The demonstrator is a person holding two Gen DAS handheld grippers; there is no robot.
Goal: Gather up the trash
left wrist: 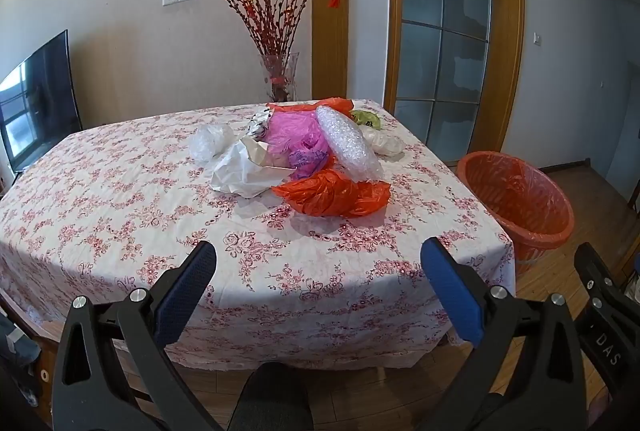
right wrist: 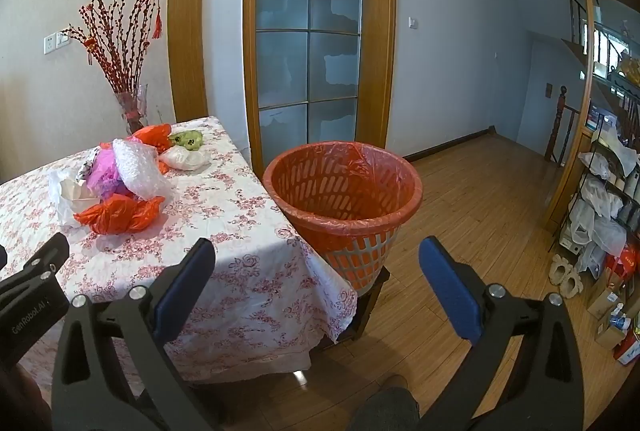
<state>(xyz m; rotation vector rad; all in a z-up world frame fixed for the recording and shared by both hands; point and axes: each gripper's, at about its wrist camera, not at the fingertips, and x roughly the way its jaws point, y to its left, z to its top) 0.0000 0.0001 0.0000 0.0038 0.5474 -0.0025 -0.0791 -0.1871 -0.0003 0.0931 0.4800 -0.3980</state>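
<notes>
Left gripper (left wrist: pixel 318 255) is wide open, nothing between the blue pads, held off the near edge of the table (left wrist: pixel 100 199) and facing the trash pile. Right gripper (right wrist: pixel 316 253) is the same — jaws spread wide, empty, aimed between the table corner and the waste basket (right wrist: pixel 344 191).

Trash sits in one heap on the far-middle part of the floral tablecloth (left wrist: pixel 280 271), well apart from both grippers:
- orange plastic bag (left wrist: pixel 332 193) at the near side of the heap, crumpled
- roll of bubble wrap (left wrist: pixel 348 141) lying tilted across the heap, its near end touching the orange bag
- pink plastic bag (left wrist: pixel 294 141) under and left of the bubble wrap
- white paper (left wrist: pixel 244 171) on the left, touching the pink bag
- clear crumpled plastic (left wrist: pixel 210 141) at the far left of the pile
- a second orange bag (left wrist: pixel 332 105) and a green wrapper (left wrist: pixel 366 118) at the far side
- white plastic bag (left wrist: pixel 386 143) right of the bubble wrap

The waste basket is orange lattice plastic with a thin orange-tinted liner folded over its rim, standing upright just beside the table's right edge on a low dark stand (right wrist: pixel 372 295). Inside only the liner shows.

Background: glass vase of red branches (left wrist: pixel 280 79) behind the table at the wall, TV (left wrist: pixel 36 99) to the left, frosted glass door (right wrist: pixel 308 43) behind the basket, cluttered wire shelf (right wrist: pixel 600 199) at far right.
</notes>
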